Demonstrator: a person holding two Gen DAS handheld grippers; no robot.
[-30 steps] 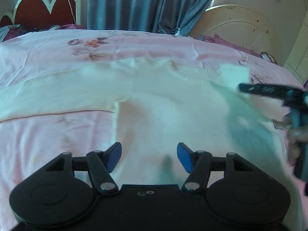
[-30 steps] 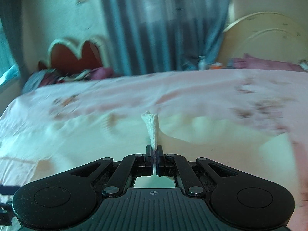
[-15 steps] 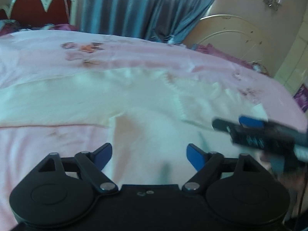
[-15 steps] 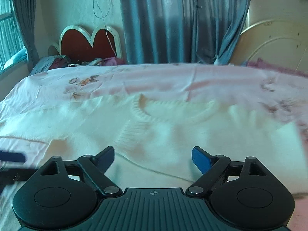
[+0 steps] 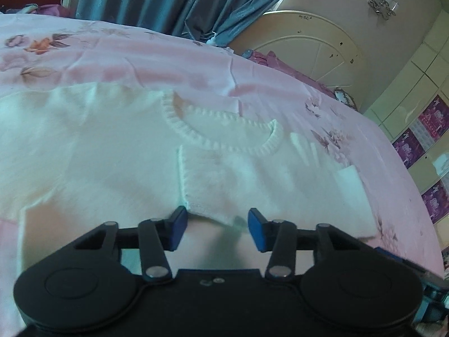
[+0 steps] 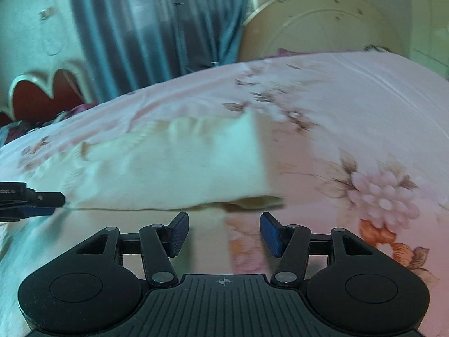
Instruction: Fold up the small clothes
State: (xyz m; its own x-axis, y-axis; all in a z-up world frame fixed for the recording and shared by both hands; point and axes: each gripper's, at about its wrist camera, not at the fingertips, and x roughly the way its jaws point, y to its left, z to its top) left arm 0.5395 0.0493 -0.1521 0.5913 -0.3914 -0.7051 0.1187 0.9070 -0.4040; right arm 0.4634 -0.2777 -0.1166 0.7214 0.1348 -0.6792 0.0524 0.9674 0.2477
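Sweater (image 5: 118, 151) on bed (image 5: 174, 64): soft, light knit, limp, will sag. Both grippers' fingers wide, holding nothing. Pinch the folded cuff edge nearest your left gripper (image 5: 214, 229).

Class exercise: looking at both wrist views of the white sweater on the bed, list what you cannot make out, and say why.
- Sweater hem, left wrist view: hidden behind the left gripper body.
- Its left sleeve end: cut off by the frame edge.
- Sweater knit, right wrist view: motion blur.
- Purple posters text: too small.
- Right gripper: open, nothing held.
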